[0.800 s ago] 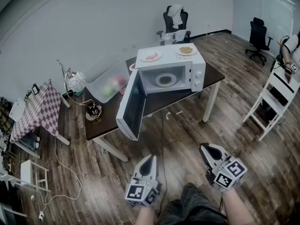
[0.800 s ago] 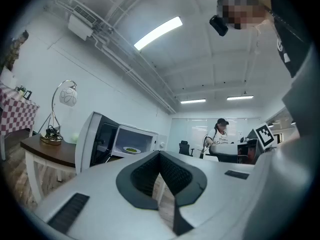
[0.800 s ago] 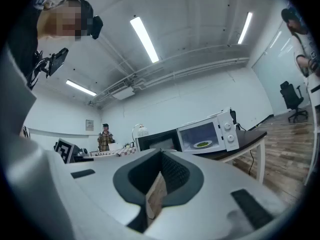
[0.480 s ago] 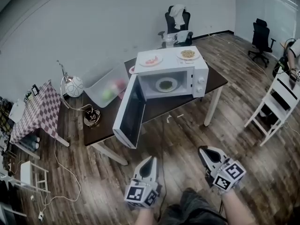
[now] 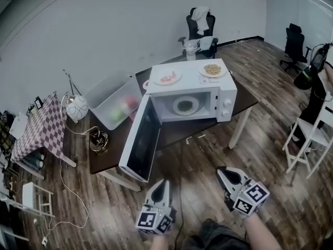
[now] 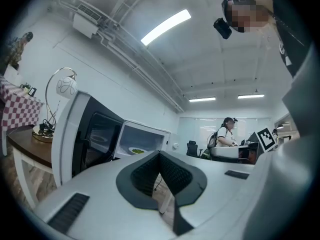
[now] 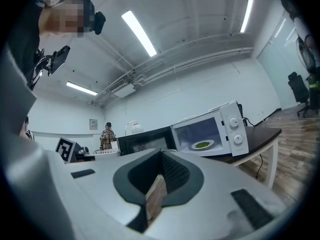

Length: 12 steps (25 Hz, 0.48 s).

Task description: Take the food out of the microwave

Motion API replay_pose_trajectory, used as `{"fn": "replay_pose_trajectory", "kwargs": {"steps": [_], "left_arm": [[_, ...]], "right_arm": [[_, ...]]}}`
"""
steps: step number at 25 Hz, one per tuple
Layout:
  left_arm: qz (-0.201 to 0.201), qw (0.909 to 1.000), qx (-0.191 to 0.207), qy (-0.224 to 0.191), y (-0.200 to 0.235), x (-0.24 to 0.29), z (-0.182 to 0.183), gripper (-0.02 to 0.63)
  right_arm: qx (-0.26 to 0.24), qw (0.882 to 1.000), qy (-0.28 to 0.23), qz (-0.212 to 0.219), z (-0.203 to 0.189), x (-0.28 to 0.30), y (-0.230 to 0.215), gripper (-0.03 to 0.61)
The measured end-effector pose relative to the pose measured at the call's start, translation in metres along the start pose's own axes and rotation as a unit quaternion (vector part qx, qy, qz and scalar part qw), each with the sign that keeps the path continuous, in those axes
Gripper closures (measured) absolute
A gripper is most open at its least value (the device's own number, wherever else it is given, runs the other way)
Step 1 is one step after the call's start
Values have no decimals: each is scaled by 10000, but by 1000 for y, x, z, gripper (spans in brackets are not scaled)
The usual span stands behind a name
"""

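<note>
A white microwave (image 5: 218,95) stands on a dark table (image 5: 109,150) with its door (image 5: 139,139) swung wide open to the left. Inside it lies a white plate of green food (image 5: 185,105), also seen in the left gripper view (image 6: 136,150) and the right gripper view (image 7: 202,144). On top of the microwave rest a plate of red food (image 5: 167,77) and a plate of yellowish food (image 5: 212,69). My left gripper (image 5: 162,183) and right gripper (image 5: 223,172) hover over the floor well short of the table, both shut and empty, pointing level toward the microwave.
A clear plastic bin (image 5: 115,102) and a globe lamp (image 5: 77,107) sit at the table's left. A checkered side table (image 5: 40,126) stands further left. At the right are a white chair (image 5: 311,137) and a person (image 5: 318,90). Office chairs (image 5: 202,22) line the back wall.
The table and microwave have come nearer and sit lower in the head view. Both grippers stay shut and keep their places at the bottom. The person at the right has shifted.
</note>
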State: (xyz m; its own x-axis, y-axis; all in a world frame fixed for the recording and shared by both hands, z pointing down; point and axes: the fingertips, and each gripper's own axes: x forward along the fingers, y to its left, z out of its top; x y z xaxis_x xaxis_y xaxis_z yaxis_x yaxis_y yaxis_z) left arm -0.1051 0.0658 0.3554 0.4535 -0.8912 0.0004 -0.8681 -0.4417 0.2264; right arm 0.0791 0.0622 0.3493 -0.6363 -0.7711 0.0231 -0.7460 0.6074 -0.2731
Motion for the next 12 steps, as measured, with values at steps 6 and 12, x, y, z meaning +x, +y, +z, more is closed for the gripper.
{"fn": "replay_pose_trajectory", "kwargs": {"steps": [6, 12], "left_arm": [[33, 10000, -18, -6, 10, 42, -2, 603], [87, 10000, -32, -34, 19, 79, -1, 603]], "right_arm": [[51, 10000, 40, 76, 6, 28, -33, 580], [139, 9998, 87, 71, 9, 52, -66, 580]]}}
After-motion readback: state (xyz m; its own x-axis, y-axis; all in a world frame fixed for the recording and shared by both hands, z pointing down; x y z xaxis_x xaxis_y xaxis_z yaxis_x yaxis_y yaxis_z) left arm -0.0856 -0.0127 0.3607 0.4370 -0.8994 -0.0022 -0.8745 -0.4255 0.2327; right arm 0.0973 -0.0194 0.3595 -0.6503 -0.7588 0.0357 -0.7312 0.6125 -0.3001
